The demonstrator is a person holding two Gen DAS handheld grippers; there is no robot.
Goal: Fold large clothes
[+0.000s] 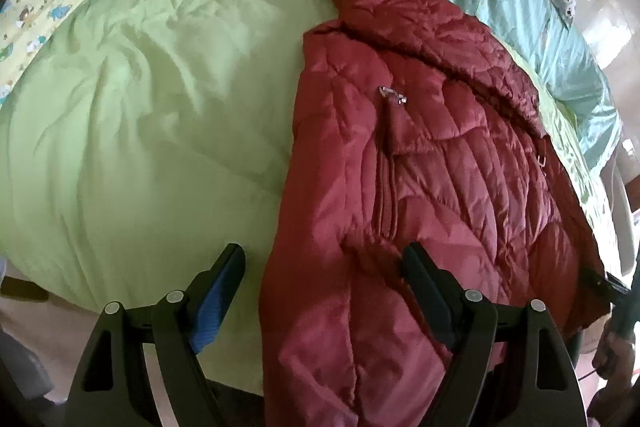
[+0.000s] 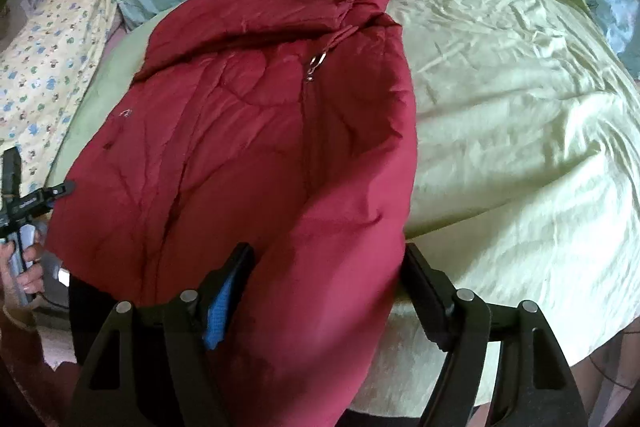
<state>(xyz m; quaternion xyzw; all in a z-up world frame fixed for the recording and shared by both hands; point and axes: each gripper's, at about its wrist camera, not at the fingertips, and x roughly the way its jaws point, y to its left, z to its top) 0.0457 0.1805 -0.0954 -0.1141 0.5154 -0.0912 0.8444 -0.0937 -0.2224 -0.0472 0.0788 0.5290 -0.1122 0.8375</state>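
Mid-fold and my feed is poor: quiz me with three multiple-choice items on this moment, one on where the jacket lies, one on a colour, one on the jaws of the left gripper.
1. What does the red jacket lie on?
A. a wooden floor
B. a light green blanket
C. a chair

2. What colour is the pad on one finger of each gripper?
A. blue
B. yellow
C. white

3. How do the jaws of the left gripper stand?
A. shut on the zip pull
B. shut with nothing between them
C. open, astride the jacket's near edge

Key: 1 B, the light green blanket spreads under and beside the jacket. 2 A, a blue pad shows on the inside of one finger in both wrist views. 3 C, the two fingers stand well apart, with the jacket's edge between them and the zip pull far ahead.
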